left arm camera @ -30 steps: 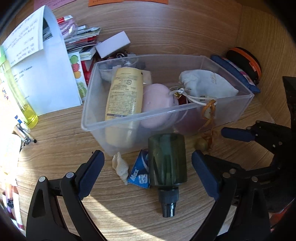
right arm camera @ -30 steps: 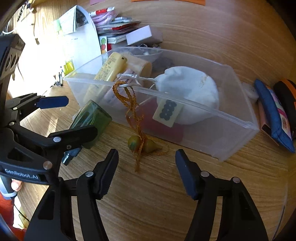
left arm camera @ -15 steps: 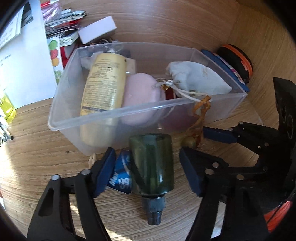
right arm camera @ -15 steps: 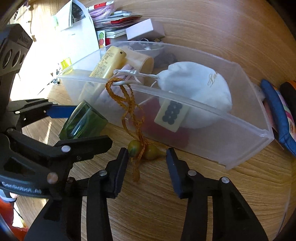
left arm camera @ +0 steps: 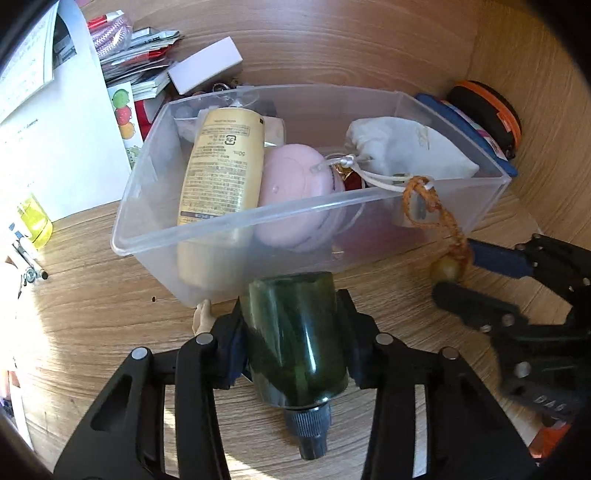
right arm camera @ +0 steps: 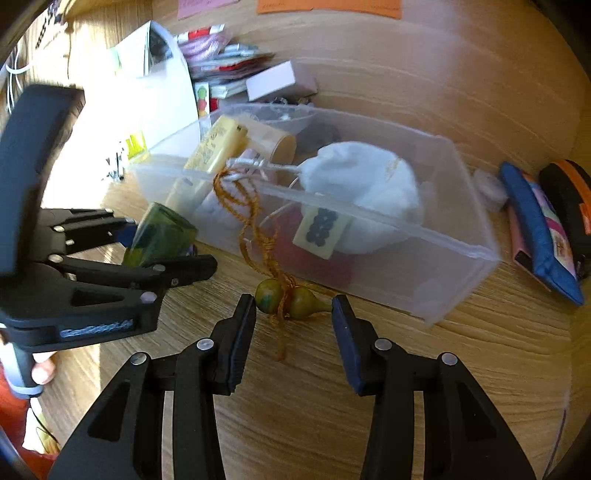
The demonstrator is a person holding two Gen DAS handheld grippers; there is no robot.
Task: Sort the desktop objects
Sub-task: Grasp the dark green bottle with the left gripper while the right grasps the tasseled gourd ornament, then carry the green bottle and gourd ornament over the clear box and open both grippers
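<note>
The left gripper (left arm camera: pixel 293 332) clamps the green bottle (left arm camera: pixel 297 339) lying against the clear bin (left arm camera: pixel 207 230); the right gripper (right arm camera: pixel 293 325), jaws parted, brackets the gourd charm (right arm camera: pixel 288 293) on the desk

Sunlit glare at left, fisheye-warped edges, slight blur

Looking like a desk at home. Wooden top (left arm camera: pixel 92 325) with wooden walls (right arm camera: pixel 424 66) closing it in. Papers (left arm camera: pixel 55 140) and packets (left arm camera: pixel 140 48) piling up at the back. Clear box (left arm camera: pixel 236 229) holding a cream tube (left arm camera: pixel 221 166), a pink case (left arm camera: pixel 295 192) and a white pouch (left arm camera: pixel 402 151). Sticky notes (right arm camera: pixel 328 5) hanging on the wall.
</note>
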